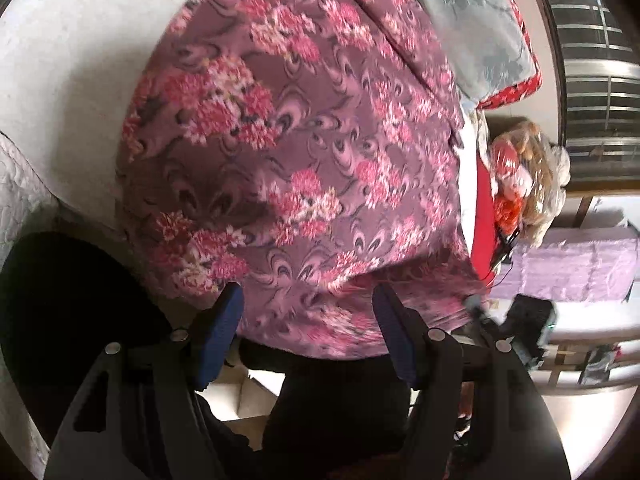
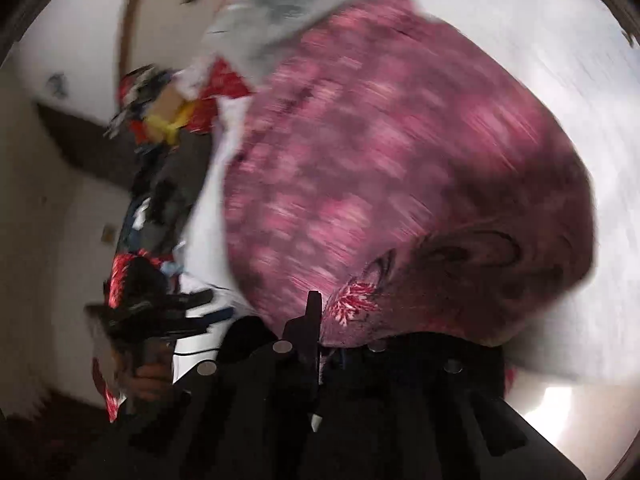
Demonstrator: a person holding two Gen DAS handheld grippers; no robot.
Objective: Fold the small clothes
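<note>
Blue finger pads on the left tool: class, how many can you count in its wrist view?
2. One blue pad stands left of centre, the other right of centre, apart, with the purple floral cloth beyond them. None appears hidden.

A white surface [image 1: 80, 92] carries a purple floral cloth [image 1: 288, 160] spread over it, with a grey floral cloth [image 1: 476, 20] lying at its far end.

**Cloth, plastic and metal surfaces**

The purple floral garment [image 1: 296, 152] is soft matt cloth with a printed pattern. The left gripper [image 1: 308, 320] has matt black plastic arms, blue pads and small shiny metal pins. At upper right, a grey patterned fabric [image 1: 476, 20] looks smooth.
</note>
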